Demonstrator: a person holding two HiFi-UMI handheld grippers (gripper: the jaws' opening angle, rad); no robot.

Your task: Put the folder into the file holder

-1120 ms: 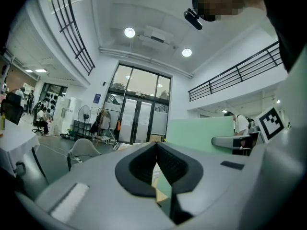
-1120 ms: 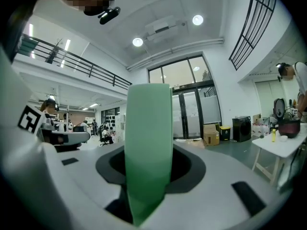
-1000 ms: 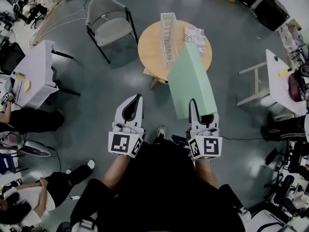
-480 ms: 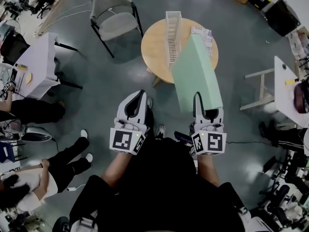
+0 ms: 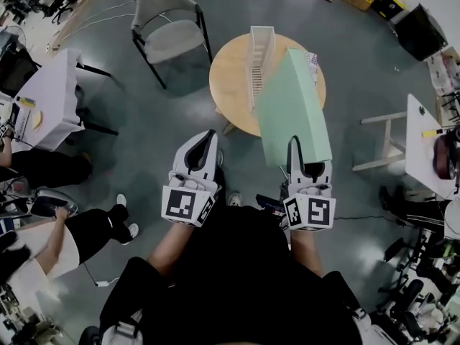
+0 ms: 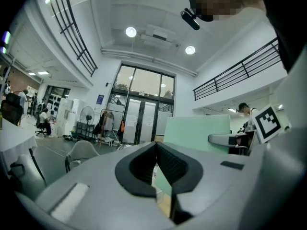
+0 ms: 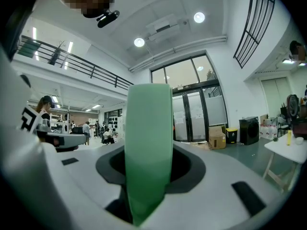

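Holding the folder (image 5: 291,110) by its near edge, your right gripper (image 5: 297,152) has its jaws clamped on the green board, which extends straight ahead of the jaws over the round table (image 5: 228,77). The file holder (image 5: 260,52) stands on that table, ahead of the right gripper and just left of the folder's far end. Its long axis runs away from you, roughly parallel to the folder's long edge. Your left gripper (image 5: 207,139) hangs beside the right one with its jaws together and nothing between them. The right gripper is therefore the working one, and the coming move is judged to be a short shift leftward and down into a slot.
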